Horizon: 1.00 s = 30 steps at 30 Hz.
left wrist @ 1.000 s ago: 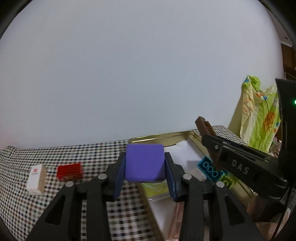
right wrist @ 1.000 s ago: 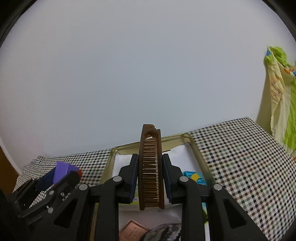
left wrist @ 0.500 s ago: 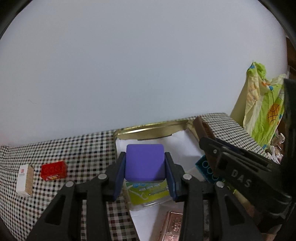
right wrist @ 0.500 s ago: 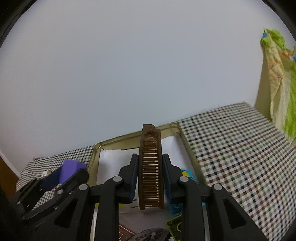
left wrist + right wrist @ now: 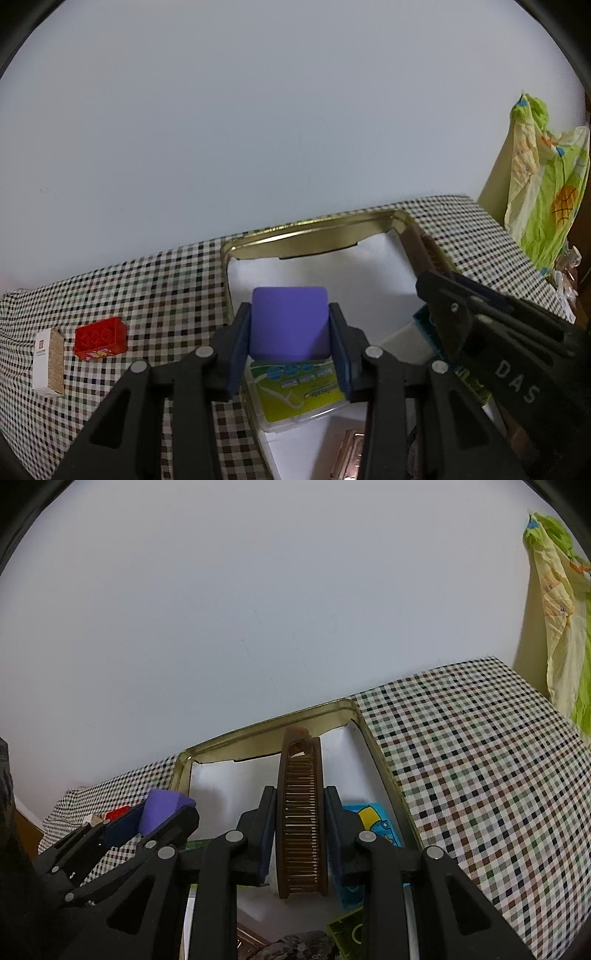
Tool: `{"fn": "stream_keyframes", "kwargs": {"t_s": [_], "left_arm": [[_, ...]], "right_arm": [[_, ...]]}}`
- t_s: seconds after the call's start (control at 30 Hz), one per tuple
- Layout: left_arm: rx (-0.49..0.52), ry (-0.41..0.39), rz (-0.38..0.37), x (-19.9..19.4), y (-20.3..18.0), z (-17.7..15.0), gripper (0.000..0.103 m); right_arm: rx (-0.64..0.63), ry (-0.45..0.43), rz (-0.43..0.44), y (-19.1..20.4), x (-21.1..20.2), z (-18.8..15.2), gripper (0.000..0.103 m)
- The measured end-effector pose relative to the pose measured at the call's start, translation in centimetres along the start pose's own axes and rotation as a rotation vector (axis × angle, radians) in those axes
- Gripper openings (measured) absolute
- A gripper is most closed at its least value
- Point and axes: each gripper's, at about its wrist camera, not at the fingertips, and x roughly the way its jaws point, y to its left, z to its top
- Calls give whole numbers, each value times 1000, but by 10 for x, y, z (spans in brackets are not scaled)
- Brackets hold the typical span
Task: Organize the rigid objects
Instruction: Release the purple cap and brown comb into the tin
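My left gripper (image 5: 290,325) is shut on a purple block (image 5: 289,322) and holds it over the left part of a gold tin tray (image 5: 295,240) lined with white paper. My right gripper (image 5: 301,812) is shut on a brown comb (image 5: 301,812), held upright above the same tray (image 5: 258,734). The left gripper with the purple block (image 5: 162,810) shows at the left of the right wrist view. The right gripper's body (image 5: 498,350) shows at the right of the left wrist view, with the comb (image 5: 421,247) sticking out beyond it.
In the tray lie a green and white packet (image 5: 299,391), a blue brick (image 5: 373,827), a green brick (image 5: 347,934) and a copper-coloured piece (image 5: 347,458). On the checked cloth left of the tray sit a red brick (image 5: 99,338) and a small white box (image 5: 48,363). Green fabric (image 5: 543,199) hangs at right.
Both grippers have moved forward and down over the tray, still holding their objects. The left one has shifted right, from the tray's left edge to above the packet.
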Motion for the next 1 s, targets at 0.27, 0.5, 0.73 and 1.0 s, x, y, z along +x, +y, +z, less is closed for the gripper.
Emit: {"fn": "stream_keyframes", "kwargs": {"t_s": [0.27,0.5,0.73,1.0], "left_arm": [[15,48,21,12,-3,-4,39],[14,77,34,19,-3,-5,39],[39,87,30,21,-6,-5,55],[138,-45,190,-3,-24,-3,102]], "right_arm": [[-1,13,-1,6,0,-3,28],[-1,31,4,5,3,5,28],[54,57,13,-5,10,8,45],[232,-76,97,-28,-15,8,77]]}}
